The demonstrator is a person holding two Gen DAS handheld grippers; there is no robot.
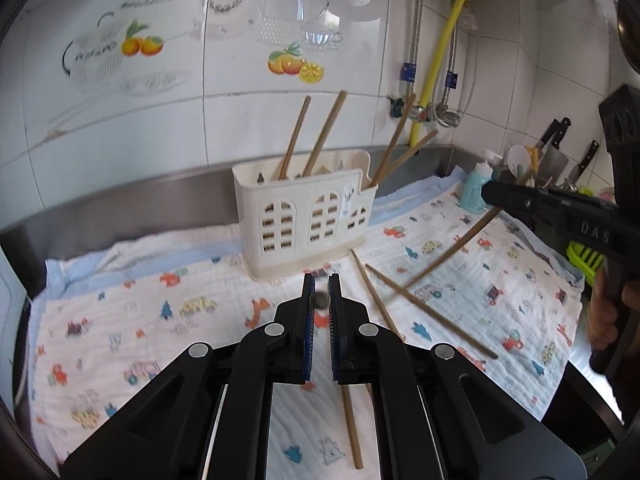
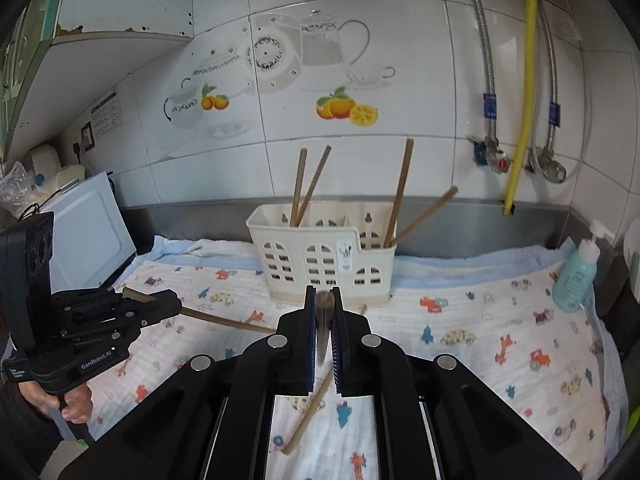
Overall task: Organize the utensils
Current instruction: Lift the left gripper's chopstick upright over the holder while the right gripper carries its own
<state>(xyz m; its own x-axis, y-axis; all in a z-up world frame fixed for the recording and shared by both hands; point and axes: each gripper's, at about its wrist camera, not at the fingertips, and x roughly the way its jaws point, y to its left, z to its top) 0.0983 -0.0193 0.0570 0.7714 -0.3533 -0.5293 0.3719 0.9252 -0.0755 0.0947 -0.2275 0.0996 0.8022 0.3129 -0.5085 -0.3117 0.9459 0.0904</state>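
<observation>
Left wrist view: the left gripper (image 1: 322,300) pinches one chopstick (image 1: 352,428) end-on between narrow jaws, above the printed cloth (image 1: 120,320). The right gripper (image 1: 490,194) clamps another chopstick (image 1: 452,250), slanting down to the cloth. Two loose chopsticks (image 1: 428,314) lie crossed just right of the cream utensil holder (image 1: 304,220), which already holds four upright sticks (image 1: 324,134) against the tiled wall (image 1: 160,120)
</observation>
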